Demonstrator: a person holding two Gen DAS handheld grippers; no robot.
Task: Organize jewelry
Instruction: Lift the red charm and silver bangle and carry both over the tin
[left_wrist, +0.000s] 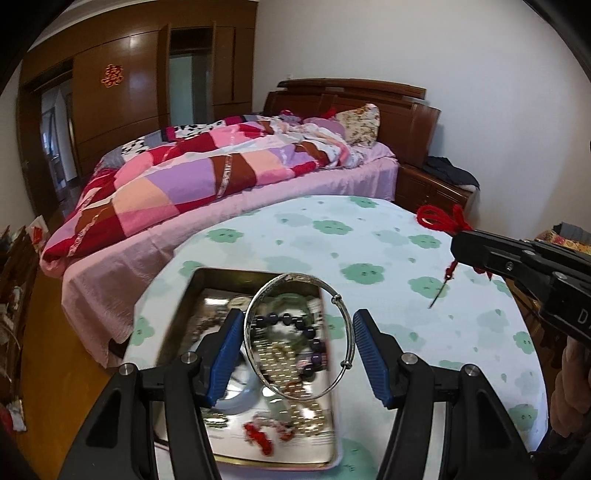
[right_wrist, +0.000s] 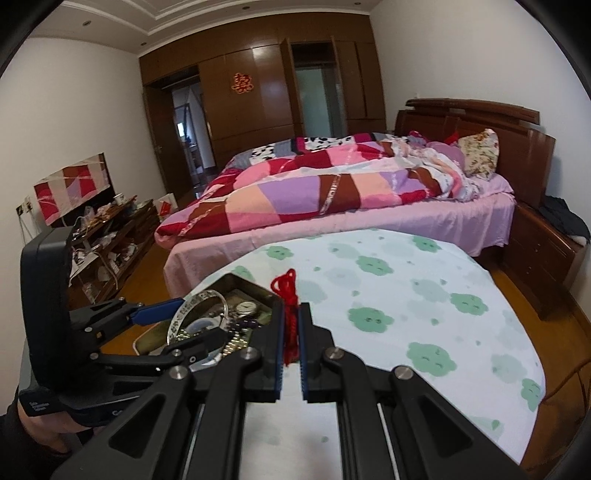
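My left gripper (left_wrist: 298, 317) is shut on a silver bangle (left_wrist: 295, 275), which stands upright between the blue pads (left_wrist: 229, 343) above an open metal tin (left_wrist: 192, 291) full of beads, chains and a watch. In the right wrist view the bangle (right_wrist: 184, 306) and left gripper (right_wrist: 197, 321) hover over the same tin (right_wrist: 243, 282). My right gripper (right_wrist: 291, 308) is shut on a red cord (right_wrist: 286, 284) whose loops stick out past the fingertips. From the left wrist view the right gripper (left_wrist: 458, 240) is up at the right, with the red cord (left_wrist: 437, 218) looped above it and a small dark pendant (left_wrist: 437, 295) dangling below.
The tin rests at the near left of a table under a white cloth with green flowers (right_wrist: 406, 295). Behind it is a bed with a patchwork quilt (right_wrist: 332, 192). A wooden nightstand (left_wrist: 436, 188) stands to the right and a cluttered low cabinet (right_wrist: 110, 236) to the left.
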